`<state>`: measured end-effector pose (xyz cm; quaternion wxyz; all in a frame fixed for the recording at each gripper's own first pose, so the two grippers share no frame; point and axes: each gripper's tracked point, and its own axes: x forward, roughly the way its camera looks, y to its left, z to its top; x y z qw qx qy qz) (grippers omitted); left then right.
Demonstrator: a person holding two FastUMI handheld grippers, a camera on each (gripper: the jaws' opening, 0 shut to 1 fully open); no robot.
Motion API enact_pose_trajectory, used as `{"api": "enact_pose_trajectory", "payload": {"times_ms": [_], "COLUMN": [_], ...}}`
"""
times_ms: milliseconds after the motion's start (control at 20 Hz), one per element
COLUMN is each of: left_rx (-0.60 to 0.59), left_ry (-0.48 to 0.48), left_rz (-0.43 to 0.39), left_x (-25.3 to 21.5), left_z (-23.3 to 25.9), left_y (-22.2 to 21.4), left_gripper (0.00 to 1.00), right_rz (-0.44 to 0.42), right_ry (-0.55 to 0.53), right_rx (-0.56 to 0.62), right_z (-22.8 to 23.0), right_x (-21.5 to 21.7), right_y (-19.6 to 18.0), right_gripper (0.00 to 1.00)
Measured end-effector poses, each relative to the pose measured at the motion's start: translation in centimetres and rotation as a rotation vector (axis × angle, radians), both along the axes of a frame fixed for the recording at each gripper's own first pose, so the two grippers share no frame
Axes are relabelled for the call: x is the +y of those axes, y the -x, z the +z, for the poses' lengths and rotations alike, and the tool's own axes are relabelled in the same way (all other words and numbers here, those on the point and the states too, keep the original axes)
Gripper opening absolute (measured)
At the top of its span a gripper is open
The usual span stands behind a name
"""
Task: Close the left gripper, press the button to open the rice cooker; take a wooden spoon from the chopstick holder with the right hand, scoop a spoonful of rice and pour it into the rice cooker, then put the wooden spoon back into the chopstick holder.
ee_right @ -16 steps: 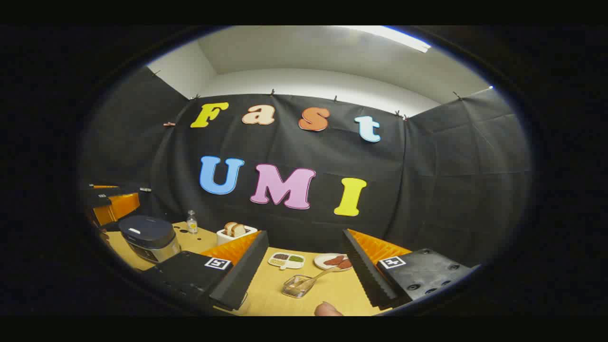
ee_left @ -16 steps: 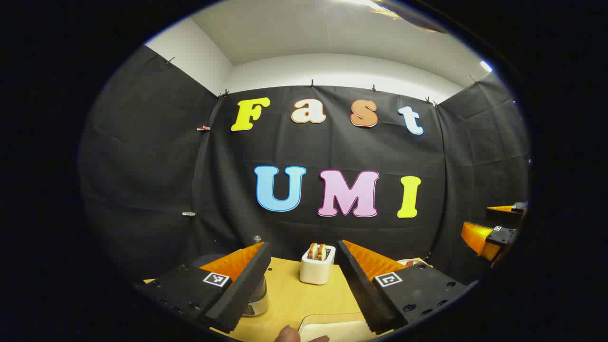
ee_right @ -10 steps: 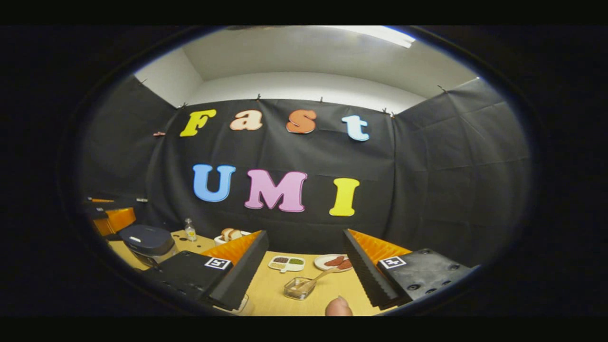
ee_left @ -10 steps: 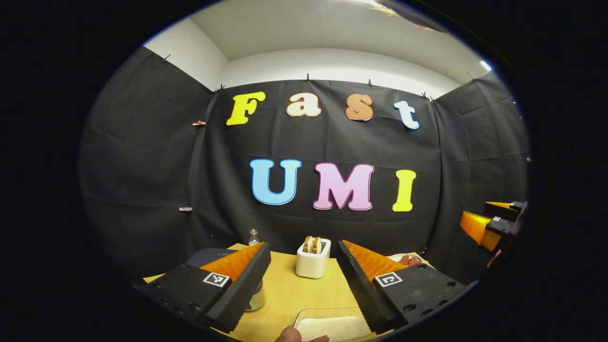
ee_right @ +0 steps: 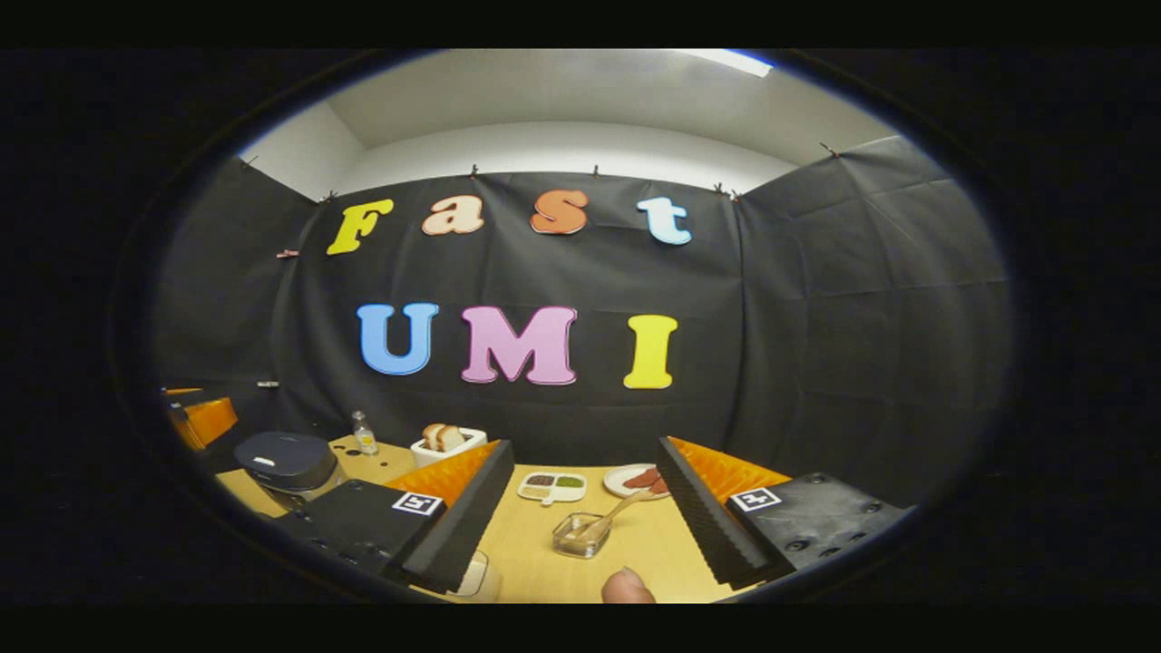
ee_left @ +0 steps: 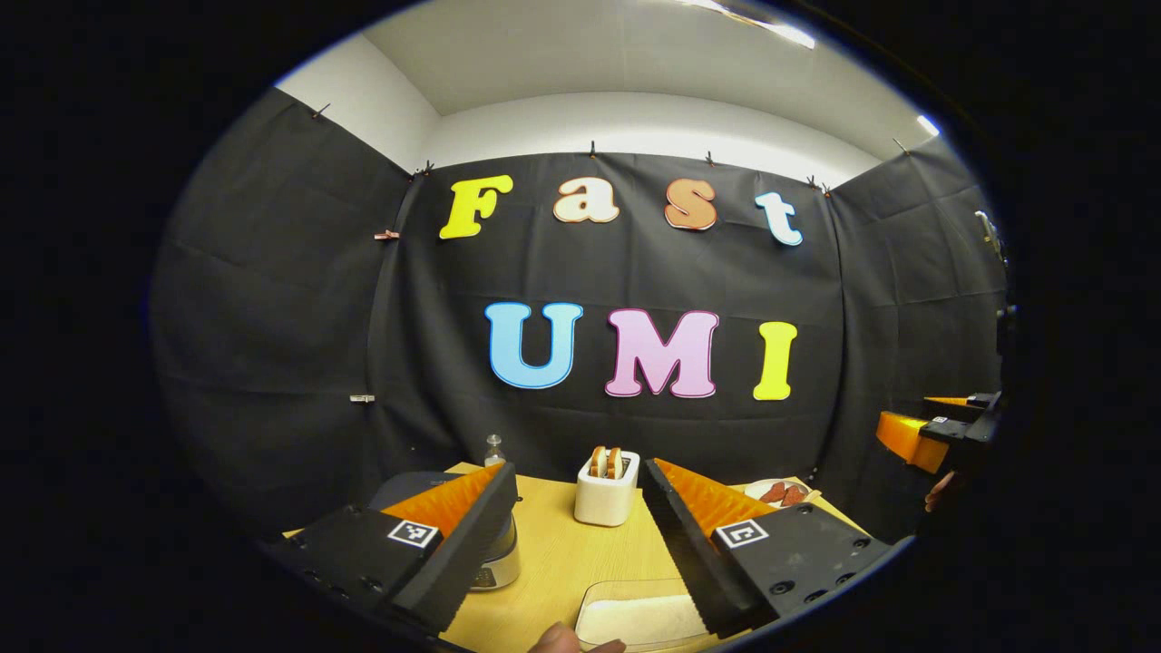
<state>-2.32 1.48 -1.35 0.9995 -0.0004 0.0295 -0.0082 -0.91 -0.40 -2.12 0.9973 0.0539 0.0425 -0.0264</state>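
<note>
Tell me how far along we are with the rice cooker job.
Nothing looks done. The rice cooker has its lid down, and the wooden spoon sits in the clear holder. Left gripper and right gripper are open and hold nothing. Pressing, scooping, pouring and returning remain.

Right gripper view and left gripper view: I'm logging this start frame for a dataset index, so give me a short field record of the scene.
table: light wood top
rice cooker: dark lid shut, at the left
wooden spoon: leans in the clear chopstick holder
chopstick holder: between the right claw's fingers, farther off
rice tray: clear, white grains, near edge
toaster: white, two slices
left claw: open, nothing held
right claw: open, nothing held
</note>
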Motion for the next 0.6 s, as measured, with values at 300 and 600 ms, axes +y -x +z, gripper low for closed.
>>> {"api": "enact_pose_trajectory", "payload": {"times_ms": [300, 600], "left_rx": [0.027, 0.043], "left_ry": [0.029, 0.033], "left_rz": [-0.003, -0.005], "left_x": [1.0, 1.6], "left_z": [-0.9, -1.5], "left_y": [-0.3, -0.6], "left_gripper": [0.95, 0.95], "right_rz": [0.022, 0.026], "right_ry": [0.032, 0.051], "right_rx": [0.000, 0.035], "right_z": [0.2, -1.1], "right_x": [1.6, 2.4], "right_y": [-0.3, -0.9], "right_gripper": [0.98, 0.98]}}
